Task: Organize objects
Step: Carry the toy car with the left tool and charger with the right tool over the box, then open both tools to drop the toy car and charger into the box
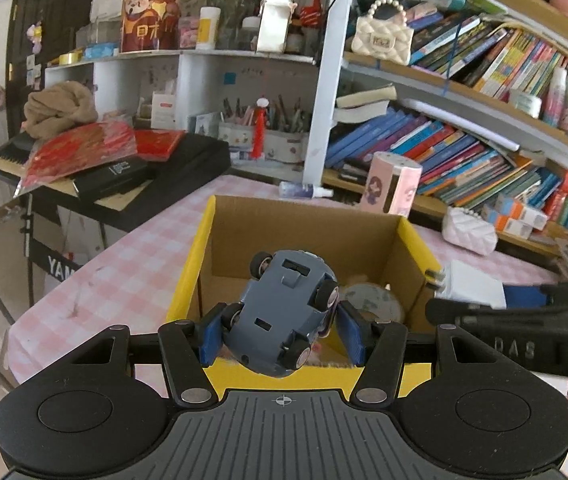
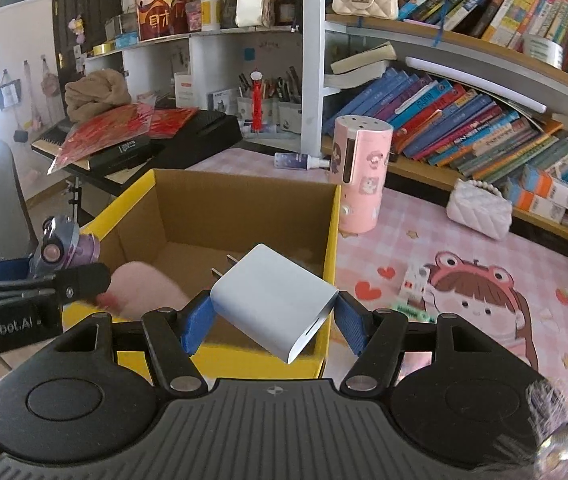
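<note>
My left gripper [image 1: 279, 330] is shut on a blue-grey toy car [image 1: 284, 312], held underside up over the near edge of an open cardboard box with yellow rims [image 1: 187, 276]. My right gripper [image 2: 271, 322] is shut on a white plug-in charger [image 2: 273, 304], prongs pointing into the same box [image 2: 332, 232]. Inside the box lie a round patterned object [image 1: 376, 304] and something soft and pink [image 2: 143, 288]. The charger also shows in the left wrist view [image 1: 472, 284], and the car in the right wrist view [image 2: 53, 246].
The box stands on a pink checked tablecloth [image 1: 115, 276]. A pink cylinder [image 2: 358, 176], a small spray bottle [image 2: 300, 161], a white quilted purse [image 2: 480, 208] and small toys [image 2: 412, 284] lie on the table. Bookshelves [image 2: 464, 120] stand behind; a keyboard [image 1: 123, 176] stands left.
</note>
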Motion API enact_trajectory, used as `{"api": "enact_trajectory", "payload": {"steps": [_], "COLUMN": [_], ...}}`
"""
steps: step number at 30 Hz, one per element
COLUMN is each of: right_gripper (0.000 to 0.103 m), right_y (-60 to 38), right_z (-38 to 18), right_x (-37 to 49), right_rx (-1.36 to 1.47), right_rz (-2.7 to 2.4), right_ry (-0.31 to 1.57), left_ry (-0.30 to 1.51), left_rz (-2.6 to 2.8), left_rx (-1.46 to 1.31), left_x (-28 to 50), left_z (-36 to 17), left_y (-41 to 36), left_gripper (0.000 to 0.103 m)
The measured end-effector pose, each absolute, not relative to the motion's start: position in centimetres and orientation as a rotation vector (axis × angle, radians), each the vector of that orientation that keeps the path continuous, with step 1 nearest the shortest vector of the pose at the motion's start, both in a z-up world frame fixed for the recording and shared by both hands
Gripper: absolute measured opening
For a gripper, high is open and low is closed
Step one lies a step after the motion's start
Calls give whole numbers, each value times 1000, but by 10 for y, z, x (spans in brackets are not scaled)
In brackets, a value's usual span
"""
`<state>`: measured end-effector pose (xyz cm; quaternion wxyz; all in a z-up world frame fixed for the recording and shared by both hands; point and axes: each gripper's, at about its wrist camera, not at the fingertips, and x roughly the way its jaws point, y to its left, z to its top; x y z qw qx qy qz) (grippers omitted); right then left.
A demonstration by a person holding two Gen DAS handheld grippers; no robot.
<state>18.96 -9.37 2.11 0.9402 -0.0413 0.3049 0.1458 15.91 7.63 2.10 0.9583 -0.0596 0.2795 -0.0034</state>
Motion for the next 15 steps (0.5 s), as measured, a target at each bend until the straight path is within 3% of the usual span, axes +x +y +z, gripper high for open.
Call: {"api": "enact_trajectory", "payload": {"steps": [15], "right_gripper": [63], "right_y": [-69], "right_z": [0], "right_x": [259], "right_rx": [-261], "right_rz": [373], "right_ry": [605], "left_ry": [691], "left_rz": [23], "left_rx": [41], "left_x": [202], "left_z": [-12], "left_y": [43], "left_gripper": [56]}}
